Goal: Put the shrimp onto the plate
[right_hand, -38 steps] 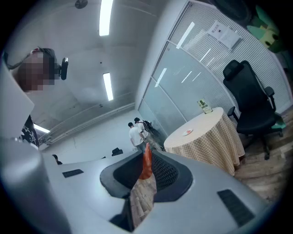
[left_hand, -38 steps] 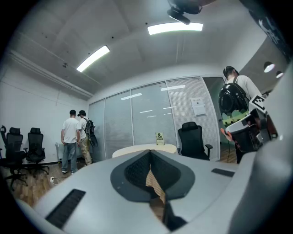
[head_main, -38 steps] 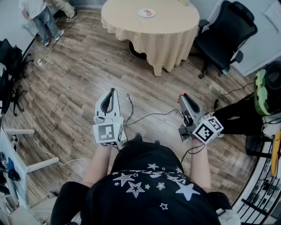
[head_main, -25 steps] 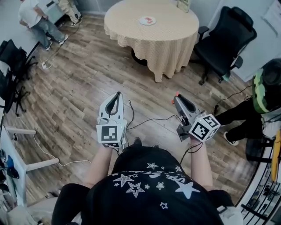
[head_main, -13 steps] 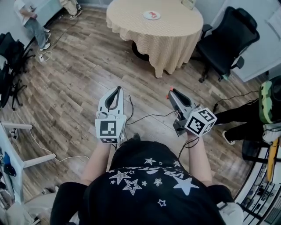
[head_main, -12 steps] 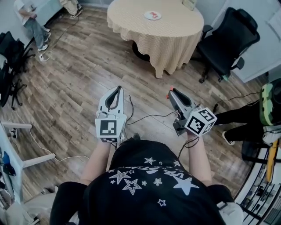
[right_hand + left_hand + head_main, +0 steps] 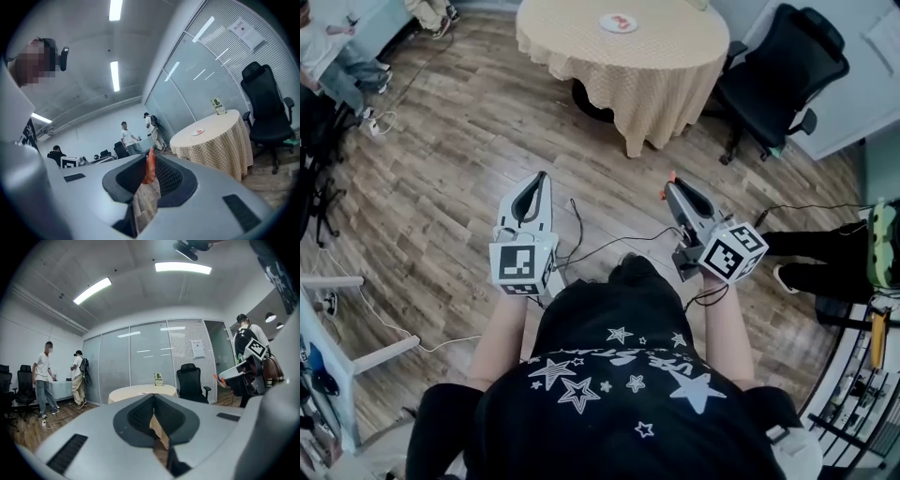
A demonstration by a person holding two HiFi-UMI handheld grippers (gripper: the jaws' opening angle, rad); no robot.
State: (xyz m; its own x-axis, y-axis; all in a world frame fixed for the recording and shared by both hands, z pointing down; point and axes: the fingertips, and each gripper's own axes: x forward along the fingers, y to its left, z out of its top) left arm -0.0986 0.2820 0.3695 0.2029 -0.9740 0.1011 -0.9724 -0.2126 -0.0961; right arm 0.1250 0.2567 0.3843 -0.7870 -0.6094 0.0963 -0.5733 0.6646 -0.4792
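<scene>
the right hand-held gripper (image 7: 149, 174) is pinched narrow on the shrimp (image 7: 150, 165), an orange sliver caught at the very tips. the left hand-held gripper (image 7: 153, 398) has its jaws together with nothing between them. the plate (image 7: 619, 22) lies on the round desk (image 7: 675, 66), well apart from both. the carry wants a steady squeeze and a low release over the plate. the shrimp's long axis seems to run along the jaws, one end poking past the tips toward the desk.

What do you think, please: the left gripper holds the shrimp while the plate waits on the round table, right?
No: the right gripper holds the shrimp, as the right gripper view shows; the plate does wait on the round table.
</scene>
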